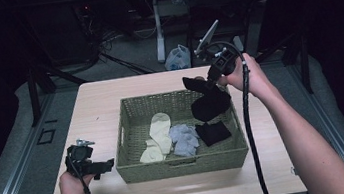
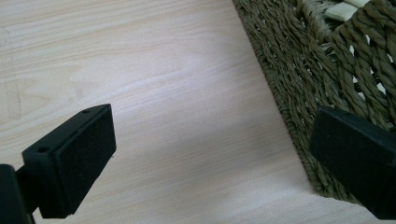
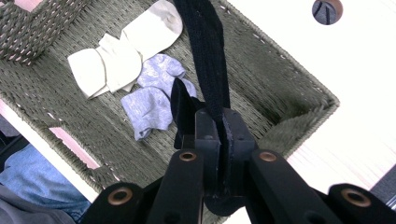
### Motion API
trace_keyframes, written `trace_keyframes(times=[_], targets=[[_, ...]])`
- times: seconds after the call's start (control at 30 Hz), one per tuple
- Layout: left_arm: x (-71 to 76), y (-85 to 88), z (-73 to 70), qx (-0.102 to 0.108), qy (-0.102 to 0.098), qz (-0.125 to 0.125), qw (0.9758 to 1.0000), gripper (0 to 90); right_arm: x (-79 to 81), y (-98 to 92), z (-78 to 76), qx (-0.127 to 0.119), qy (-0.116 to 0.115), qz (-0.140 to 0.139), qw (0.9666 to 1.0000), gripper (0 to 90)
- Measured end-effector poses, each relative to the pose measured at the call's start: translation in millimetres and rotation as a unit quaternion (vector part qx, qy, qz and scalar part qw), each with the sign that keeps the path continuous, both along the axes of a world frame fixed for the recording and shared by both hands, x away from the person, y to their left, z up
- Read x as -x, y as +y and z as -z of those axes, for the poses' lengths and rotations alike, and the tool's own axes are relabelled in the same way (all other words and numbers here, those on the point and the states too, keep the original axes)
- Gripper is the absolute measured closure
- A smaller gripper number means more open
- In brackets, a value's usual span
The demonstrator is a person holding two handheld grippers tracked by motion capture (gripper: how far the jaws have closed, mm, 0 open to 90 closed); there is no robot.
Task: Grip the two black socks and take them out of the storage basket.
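1. Black sock [image 1: 209, 103] is up in the air, pinched tight in the right gripper [image 1: 210, 83], dangling over the 1 o'clock corner of the woven basket [image 1: 129, 133] (its toe hangs just above a second black sock [image 1: 212, 133] on the basket floor).
2. From the right gripper view, the jaws are clamped hard together on the fabric, with the sock [image 3: 205, 60] trailing away over the basket floor.
3. Left in the basket: a cream pair [image 1: 157, 138] at 9 o'clock, a grey-blue pair [image 1: 184, 138] in the middle, that other black sock at 3 o'clock.
4. Left gripper [image 1: 99, 167] waits low on the desk [image 1: 95, 107], just outside the basket's 8 o'clock corner, jaws spread wide, nothing between them.
5. My read: early going. One sock lifted, none set down on the desk yet, so most of the emptying, or pairing, lies ahead.
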State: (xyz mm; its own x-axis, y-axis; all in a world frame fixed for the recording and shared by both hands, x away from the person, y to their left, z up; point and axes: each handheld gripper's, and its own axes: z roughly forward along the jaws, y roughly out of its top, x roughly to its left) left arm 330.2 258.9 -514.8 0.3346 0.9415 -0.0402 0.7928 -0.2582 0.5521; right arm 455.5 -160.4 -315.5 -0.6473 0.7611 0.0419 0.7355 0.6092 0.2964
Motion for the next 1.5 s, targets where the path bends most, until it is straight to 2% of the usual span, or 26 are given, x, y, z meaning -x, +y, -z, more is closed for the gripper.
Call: trace_keyframes(times=[0.43, 0.9, 1.2, 1.5], targets=[[-0.1, 0.0, 0.3, 0.001, 0.000, -0.001, 1.0000, 1.1, 2.8, -26.4, -20.4, -0.006, -0.014, 0.020, 0.9997, 87.0], [-0.2, 0.2, 0.3, 0.000, 0.000, -0.001, 1.0000, 1.1, 7.5, -80.7, -27.4, -0.002, -0.021, 0.062, 0.9979, 87.0], [-0.3, 1.0, 0.2, 0.001, 0.002, -0.002, 1.0000, 1.1, 10.8, -122.7, -17.2, 0.002, -0.020, 0.105, 0.9943, 87.0], [-0.2, 1.0, 0.1, 0.000, 0.002, -0.003, 1.0000, 1.1, 10.1, -152.0, 15.4, 0.014, -0.009, 0.142, 0.9897, 87.0]])
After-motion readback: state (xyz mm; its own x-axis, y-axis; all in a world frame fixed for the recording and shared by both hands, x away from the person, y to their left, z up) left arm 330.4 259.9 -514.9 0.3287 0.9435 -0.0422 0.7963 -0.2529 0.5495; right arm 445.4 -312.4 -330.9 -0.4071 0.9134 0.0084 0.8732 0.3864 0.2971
